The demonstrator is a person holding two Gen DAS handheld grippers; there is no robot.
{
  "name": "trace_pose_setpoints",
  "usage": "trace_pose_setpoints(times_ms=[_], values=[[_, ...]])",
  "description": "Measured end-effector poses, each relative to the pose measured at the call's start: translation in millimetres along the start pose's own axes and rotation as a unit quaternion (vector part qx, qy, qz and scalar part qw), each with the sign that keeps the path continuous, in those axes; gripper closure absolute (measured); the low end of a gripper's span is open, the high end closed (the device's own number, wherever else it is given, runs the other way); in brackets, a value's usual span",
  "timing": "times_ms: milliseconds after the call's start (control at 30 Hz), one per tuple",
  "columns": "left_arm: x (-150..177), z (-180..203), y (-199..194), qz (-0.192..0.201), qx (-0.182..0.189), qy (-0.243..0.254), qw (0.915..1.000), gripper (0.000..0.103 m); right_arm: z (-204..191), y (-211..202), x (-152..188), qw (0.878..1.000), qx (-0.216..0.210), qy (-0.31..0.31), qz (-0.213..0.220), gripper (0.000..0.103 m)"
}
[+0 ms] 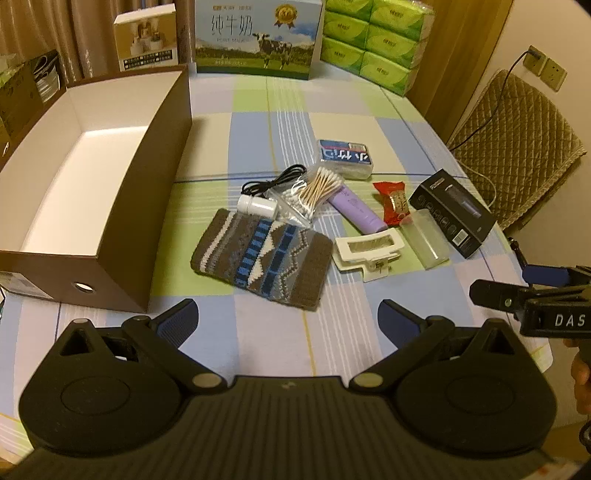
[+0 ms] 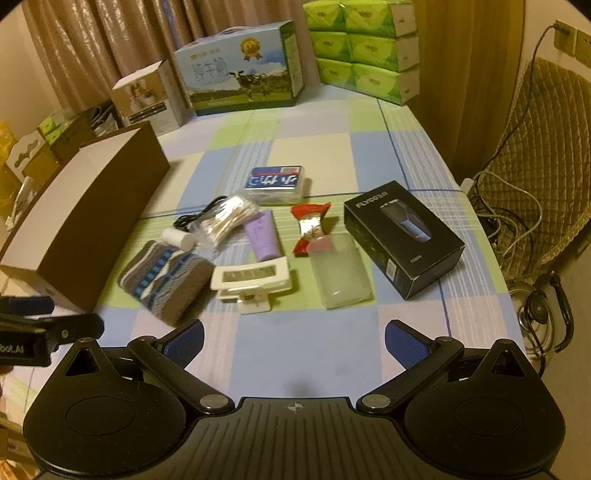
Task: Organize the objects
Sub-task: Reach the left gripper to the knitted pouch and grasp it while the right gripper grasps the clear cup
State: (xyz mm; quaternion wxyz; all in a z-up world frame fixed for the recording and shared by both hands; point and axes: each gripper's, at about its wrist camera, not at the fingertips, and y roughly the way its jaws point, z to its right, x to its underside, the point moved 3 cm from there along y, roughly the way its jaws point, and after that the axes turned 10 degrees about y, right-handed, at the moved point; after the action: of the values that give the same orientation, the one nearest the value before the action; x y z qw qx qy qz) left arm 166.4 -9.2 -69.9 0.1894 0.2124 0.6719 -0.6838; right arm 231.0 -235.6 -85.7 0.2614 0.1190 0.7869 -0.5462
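A brown open box (image 1: 110,177) with a white inside stands at the left; it also shows in the right wrist view (image 2: 92,221). Small items lie in a cluster beside it: a knitted pouch (image 1: 262,258), a white hair clip (image 1: 369,251), a purple tube (image 1: 358,212), a bag of cotton swabs (image 1: 317,192), a white bottle (image 1: 256,206), a red candy (image 1: 393,201), a clear case (image 1: 424,238), a black shaver box (image 2: 402,236) and a blue-labelled pack (image 2: 275,182). My left gripper (image 1: 288,321) is open and empty, just short of the pouch. My right gripper (image 2: 293,343) is open and empty, short of the clear case.
A milk carton box (image 1: 258,35), stacked green tissue packs (image 1: 373,37) and a small printed box (image 1: 146,37) line the far edge. A quilted chair (image 1: 517,147) with cables stands off the right edge. The checked tablecloth (image 1: 332,110) covers the table.
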Motion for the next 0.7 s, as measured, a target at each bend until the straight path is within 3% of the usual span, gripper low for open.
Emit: trace_pose_setpoints(times_ms=[500,700], values=[[0.6,-12.4,62.8,-0.024,-0.038,-0.040,0.9982,0.001,36.5,40.2,-13.7,1.000,-0.009,0.012,0.019,0.002],[2.2,-23.1,90.1,-0.027,-0.041,-0.093,0.9945,0.008,49.9,55.3,-21.0,1.000,-0.009,0.021,0.018,0.002]])
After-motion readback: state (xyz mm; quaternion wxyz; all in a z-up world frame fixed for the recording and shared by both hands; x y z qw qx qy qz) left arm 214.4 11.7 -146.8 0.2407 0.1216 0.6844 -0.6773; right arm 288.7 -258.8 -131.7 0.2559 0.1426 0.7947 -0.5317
